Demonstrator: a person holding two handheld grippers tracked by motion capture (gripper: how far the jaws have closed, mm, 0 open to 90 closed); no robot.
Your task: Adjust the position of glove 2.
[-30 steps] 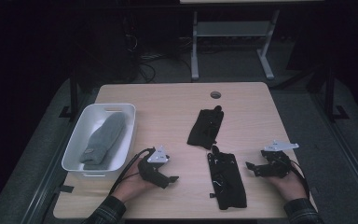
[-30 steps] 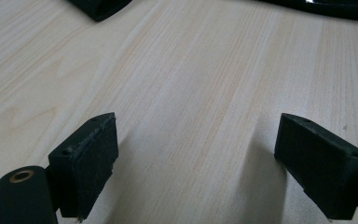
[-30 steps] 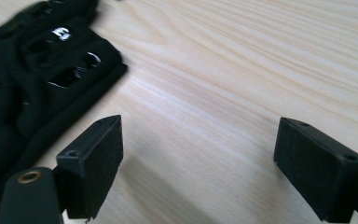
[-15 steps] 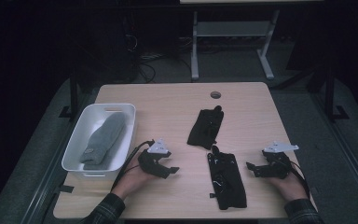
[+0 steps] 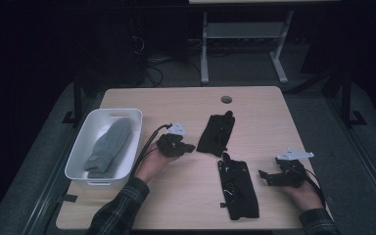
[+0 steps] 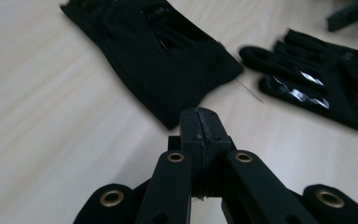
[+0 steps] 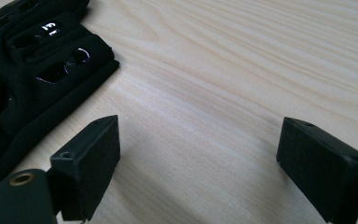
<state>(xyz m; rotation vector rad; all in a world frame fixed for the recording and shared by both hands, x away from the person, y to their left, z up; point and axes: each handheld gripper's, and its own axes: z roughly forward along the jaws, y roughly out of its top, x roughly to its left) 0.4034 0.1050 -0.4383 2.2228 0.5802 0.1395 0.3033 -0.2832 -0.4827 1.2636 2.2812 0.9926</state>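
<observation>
Two flat black fabric gloves lie on the light wooden table [image 5: 254,105]: the far glove [image 5: 216,133] near the table's middle, the near glove [image 5: 238,187] toward the near edge, just apart from it. Both look light, limp and likely to sag, so a pinch at a cuff edge seems the best hold. The left gripper [image 5: 188,147], jaws pressed together on nothing, sits just left of the far glove; a second ago it was nearer the person. The right gripper [image 5: 262,174], jaws wide apart, rests right of the near glove, unchanged. A grey knitted mitten [image 5: 107,145] lies in the white plastic bin [image 5: 136,121] at left.
</observation>
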